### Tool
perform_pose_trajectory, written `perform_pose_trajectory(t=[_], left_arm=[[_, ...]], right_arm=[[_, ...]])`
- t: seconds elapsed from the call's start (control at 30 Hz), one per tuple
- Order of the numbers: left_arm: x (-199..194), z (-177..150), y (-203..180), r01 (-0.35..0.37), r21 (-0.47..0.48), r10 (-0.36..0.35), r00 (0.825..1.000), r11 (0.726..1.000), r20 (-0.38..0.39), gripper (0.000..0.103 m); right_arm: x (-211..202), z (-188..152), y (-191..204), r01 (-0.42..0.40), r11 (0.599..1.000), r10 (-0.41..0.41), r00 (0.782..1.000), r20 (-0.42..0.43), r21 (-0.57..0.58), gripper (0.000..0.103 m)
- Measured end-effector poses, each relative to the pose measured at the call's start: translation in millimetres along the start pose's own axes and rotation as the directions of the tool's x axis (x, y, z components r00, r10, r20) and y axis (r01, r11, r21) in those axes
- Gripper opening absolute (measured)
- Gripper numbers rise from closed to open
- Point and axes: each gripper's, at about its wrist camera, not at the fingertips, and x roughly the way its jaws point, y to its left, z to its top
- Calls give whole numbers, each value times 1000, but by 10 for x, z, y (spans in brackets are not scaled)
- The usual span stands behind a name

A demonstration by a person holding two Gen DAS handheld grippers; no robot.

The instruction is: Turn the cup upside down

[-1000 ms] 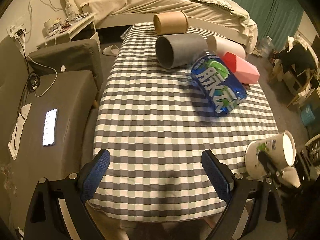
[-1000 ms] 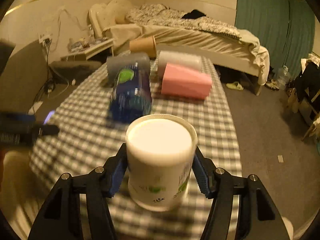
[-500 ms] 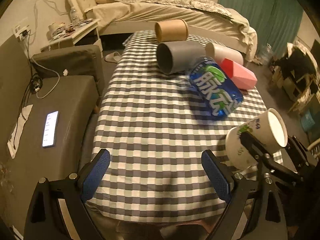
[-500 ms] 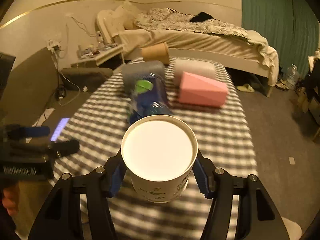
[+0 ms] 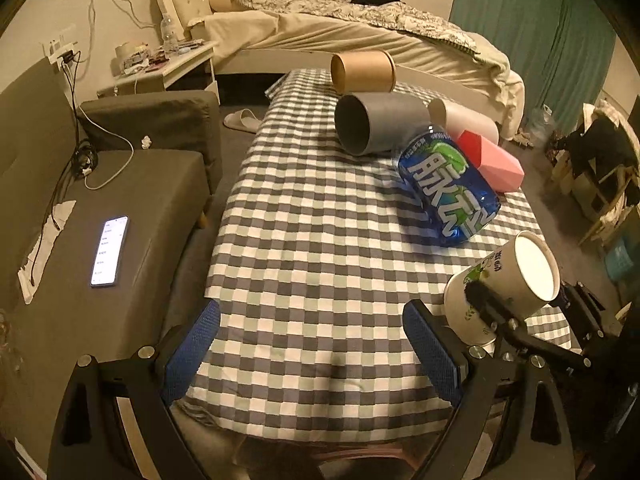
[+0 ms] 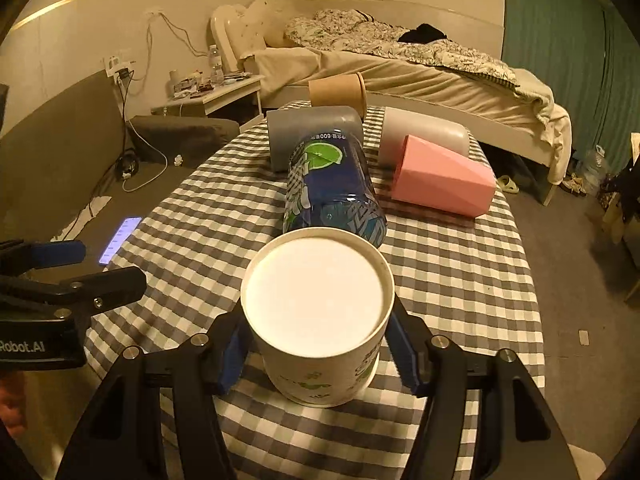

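A white paper cup with green print [image 6: 320, 320] sits between the blue pads of my right gripper [image 6: 318, 344], which is shut on it. Its flat white base faces the camera and its rim rests on or just above the checkered tablecloth [image 6: 460, 280]. In the left wrist view the cup [image 5: 500, 288] is tilted at the table's right front edge, held by the right gripper [image 5: 516, 320]. My left gripper [image 5: 316, 356] is open and empty over the table's front edge.
Lying on the table further back are a blue bottle [image 5: 448, 188], a grey cup [image 5: 376, 128], a brown cup [image 5: 362, 72], a white cup [image 5: 464, 120] and a pink cup [image 5: 492, 160]. A sofa with a lit phone [image 5: 109, 250] stands left.
The right gripper has carried the cup inward over the table and lowered it, base turning upward. The left gripper has stayed open in place.
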Motion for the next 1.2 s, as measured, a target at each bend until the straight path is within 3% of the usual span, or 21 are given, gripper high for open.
perform_pose_trajectory(t=[0.07, 0.1, 0.37, 0.67, 0.93, 1.2], left_arm=[[-69, 16, 9, -3, -6, 3, 1000, 1000, 13, 95], [-114, 24, 18, 5, -16, -5, 1000, 1000, 24, 95], [-492, 117, -65, 12, -26, -9, 993, 1000, 114, 95], [-874, 38, -382, 20, 41, -30, 966, 999, 257, 102], [-811, -199, -674, -3, 110, -30, 955, 994, 295, 103], [-646, -307, -700, -24, 92, -1, 966, 995, 260, 103]], right_arm=[[-18, 11, -51, -4, 1000, 4, 1000, -16, 25, 86], [-64, 20, -72, -1, 999, 1, 1000, -9, 38, 88], [-696, 146, -54, 8, 1000, -8, 994, 112, -5, 90], [-1175, 99, -415, 92, 994, -98, 986, 136, 52, 95], [-1212, -104, -820, 140, 976, -157, 983, 92, 169, 103], [-1099, -217, -844, 158, 975, -169, 984, 52, 159, 103]])
